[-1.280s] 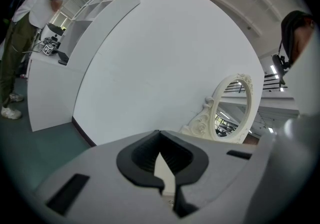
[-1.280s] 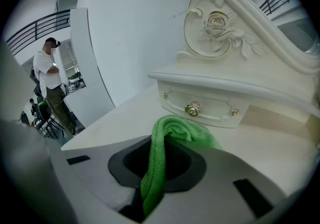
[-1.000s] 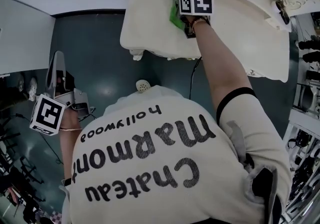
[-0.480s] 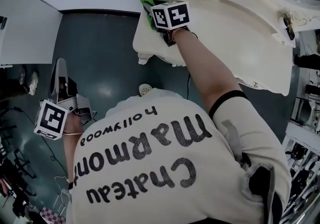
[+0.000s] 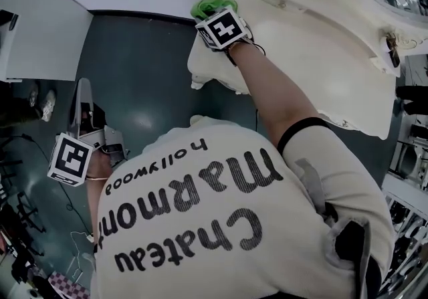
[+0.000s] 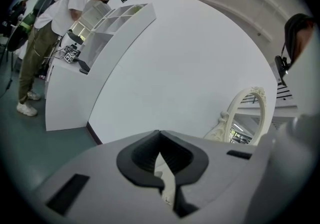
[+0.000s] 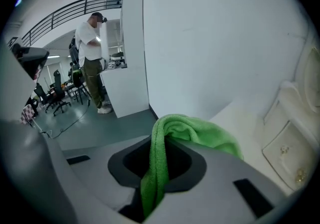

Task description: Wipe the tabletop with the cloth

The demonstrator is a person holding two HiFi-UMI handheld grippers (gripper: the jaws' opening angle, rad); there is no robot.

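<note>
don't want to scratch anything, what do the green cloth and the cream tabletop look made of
Soft green cloth: looks like microfibre or terry, matt and fuzzy, with a fine pile, draping limply in folds. Cream ornate tabletop: probably painted wood or moulded resin, smooth with a satin sheen; scrolled edges show, but the core cannot be told.

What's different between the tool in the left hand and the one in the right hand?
The right gripper has its jaws shut on a green cloth; the left gripper has its jaws together on nothing. The right gripper is at the cream tabletop's edge; the left gripper hangs over the floor, away from it. Both are grey, with two jaws.
</note>
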